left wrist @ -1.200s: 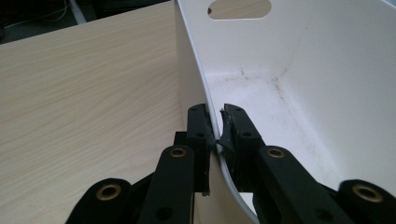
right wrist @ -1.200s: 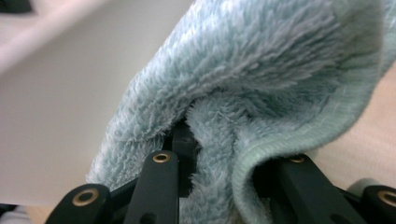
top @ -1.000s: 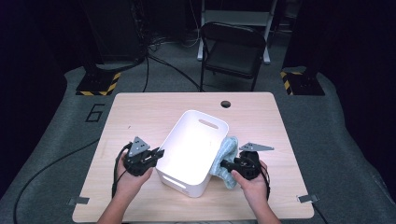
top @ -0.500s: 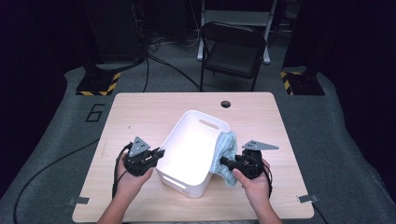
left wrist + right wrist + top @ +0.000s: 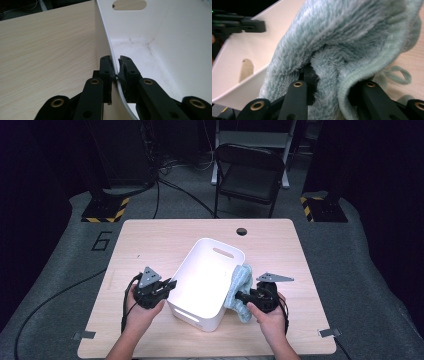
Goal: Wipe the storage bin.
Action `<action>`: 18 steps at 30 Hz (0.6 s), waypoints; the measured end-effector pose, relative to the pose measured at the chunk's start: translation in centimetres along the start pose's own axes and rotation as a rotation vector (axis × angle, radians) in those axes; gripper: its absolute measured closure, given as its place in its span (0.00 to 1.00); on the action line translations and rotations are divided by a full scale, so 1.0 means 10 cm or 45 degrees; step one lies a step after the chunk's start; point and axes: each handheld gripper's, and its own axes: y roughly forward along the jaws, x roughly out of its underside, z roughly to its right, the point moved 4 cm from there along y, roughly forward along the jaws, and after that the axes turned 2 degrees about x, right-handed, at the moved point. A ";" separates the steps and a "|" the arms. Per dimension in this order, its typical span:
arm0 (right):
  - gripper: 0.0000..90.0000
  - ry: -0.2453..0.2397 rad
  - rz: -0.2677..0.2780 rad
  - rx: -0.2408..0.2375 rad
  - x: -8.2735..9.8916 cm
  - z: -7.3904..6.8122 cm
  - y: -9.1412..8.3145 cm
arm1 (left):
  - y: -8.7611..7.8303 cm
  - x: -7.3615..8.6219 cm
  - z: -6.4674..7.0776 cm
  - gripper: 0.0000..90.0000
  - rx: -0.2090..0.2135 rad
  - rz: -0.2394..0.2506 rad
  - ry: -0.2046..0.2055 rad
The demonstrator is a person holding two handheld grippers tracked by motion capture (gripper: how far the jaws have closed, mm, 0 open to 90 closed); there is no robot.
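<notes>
White bin [image 5: 205, 282] sits mid-counter [image 5: 150, 240], nearer front edge than back. Long axis runs diagonal: handle-slot end toward back right corner, other end toward front left. Open side up, inside bare, scuffed.

Left tongs [image 5: 169, 285] pinching bin's left wall, one jaw outside, one inside, rim between them [image 5: 116, 68].

Pale teal towel [image 5: 239, 287] draped against bin's right wall, top edge at rim. Right tongs [image 5: 242, 296] clamped on towel fold [image 5: 329, 75], pile bulging around jaws. Small loop of towel lies on counter beside.
</notes>
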 end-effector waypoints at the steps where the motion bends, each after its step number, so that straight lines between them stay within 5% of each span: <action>1: 0.78 -0.001 -0.007 0.009 0.02 0.02 0.03 | 0.00 0.00 0.00 0.89 -0.001 -0.002 -0.001; 11: 0.78 0.086 -0.143 0.045 0.26 0.23 0.32 | 0.02 0.01 -0.02 0.84 -0.013 -0.001 -0.037; 15: 0.78 0.053 -0.295 0.102 0.45 0.32 0.53 | 0.03 0.02 -0.03 0.82 -0.019 -0.001 -0.050; 18: 0.78 0.056 -0.302 0.094 0.46 0.33 0.55 | 0.03 0.02 -0.03 0.81 -0.017 0.002 -0.060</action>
